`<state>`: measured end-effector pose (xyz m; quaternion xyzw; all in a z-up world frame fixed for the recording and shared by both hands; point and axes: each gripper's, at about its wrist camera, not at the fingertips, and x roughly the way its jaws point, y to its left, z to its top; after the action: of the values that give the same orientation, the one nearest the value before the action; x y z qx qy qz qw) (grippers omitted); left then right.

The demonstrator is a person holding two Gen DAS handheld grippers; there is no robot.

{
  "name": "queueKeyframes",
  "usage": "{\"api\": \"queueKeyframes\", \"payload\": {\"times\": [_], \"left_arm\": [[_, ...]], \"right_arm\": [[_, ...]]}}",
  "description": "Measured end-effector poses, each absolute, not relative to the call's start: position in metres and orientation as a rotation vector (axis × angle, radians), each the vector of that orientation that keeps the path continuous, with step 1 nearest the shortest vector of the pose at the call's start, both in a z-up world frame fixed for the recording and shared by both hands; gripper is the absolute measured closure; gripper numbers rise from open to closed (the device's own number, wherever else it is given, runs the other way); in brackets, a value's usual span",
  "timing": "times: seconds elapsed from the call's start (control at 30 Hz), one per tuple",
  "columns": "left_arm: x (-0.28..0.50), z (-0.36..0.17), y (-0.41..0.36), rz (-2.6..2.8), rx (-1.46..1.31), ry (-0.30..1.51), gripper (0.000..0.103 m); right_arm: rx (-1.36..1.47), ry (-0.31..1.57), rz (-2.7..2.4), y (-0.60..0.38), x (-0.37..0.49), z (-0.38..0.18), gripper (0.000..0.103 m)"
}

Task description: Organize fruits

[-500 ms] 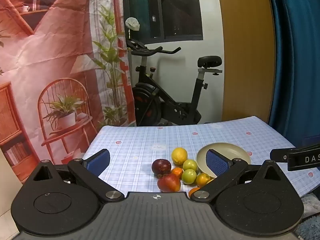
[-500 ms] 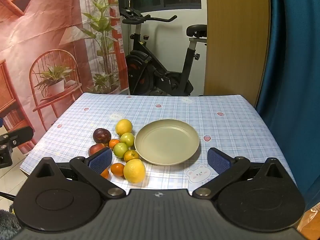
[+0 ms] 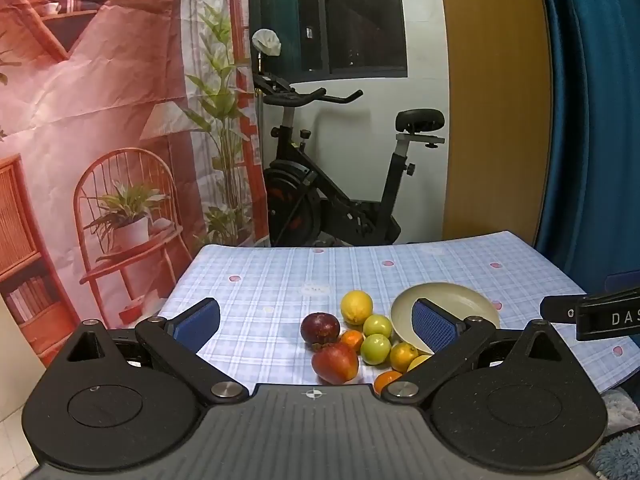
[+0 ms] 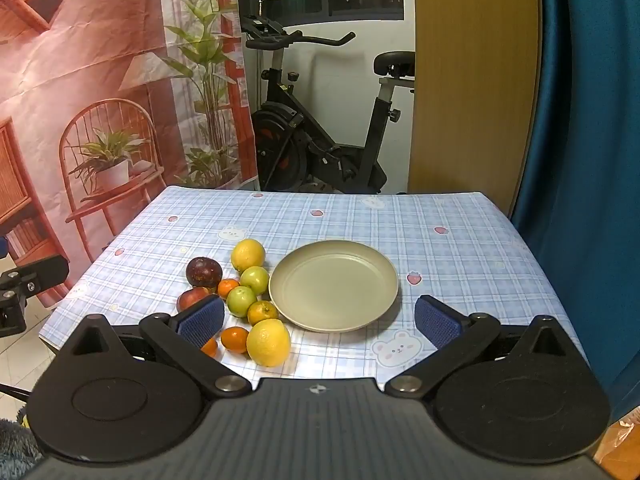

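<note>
On tabletop (image 4: 440, 216), left of centre: empty plate (image 4: 334, 290), fruit cluster (image 4: 240, 292) touching its left rim. Both grippers, left (image 3: 316, 322) and right (image 4: 320, 320), jaws wide apart, empty. Fruit likely firm, round, prone to rolling; grip across the middle.

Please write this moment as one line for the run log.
left gripper: open, empty | right gripper: open, empty | plate: empty | fruits: beside plate, on table

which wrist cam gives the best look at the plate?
Right wrist: the whole plate shows, empty, rim unobstructed. In the left wrist view its near edge is hidden behind that gripper's blue finger pad.
</note>
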<state>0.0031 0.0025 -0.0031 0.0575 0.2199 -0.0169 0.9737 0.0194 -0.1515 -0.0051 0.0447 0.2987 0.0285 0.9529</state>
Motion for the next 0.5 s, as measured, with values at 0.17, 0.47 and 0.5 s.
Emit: {"api": "queueKeyframes", "payload": {"times": [0.17,0.47,0.5], "left_arm": [[0.0047,-0.0042,0.0034,-0.036,0.111,0.454,0.0],[0.0055,-0.0034,0.0045,-0.032,0.107,0.454,0.0],[0.0058,-0.0035,0.0044,-0.032,0.106,0.455,0.0]], "right_arm": [[0.086,0.604,0.058,-0.1465,0.0183,-0.0039,0.0],[0.086,0.604,0.058,-0.1467,0.018,-0.0045,0.0],[0.086,0.605,0.058,-0.1467,0.0181,-0.0046,0.0]]}}
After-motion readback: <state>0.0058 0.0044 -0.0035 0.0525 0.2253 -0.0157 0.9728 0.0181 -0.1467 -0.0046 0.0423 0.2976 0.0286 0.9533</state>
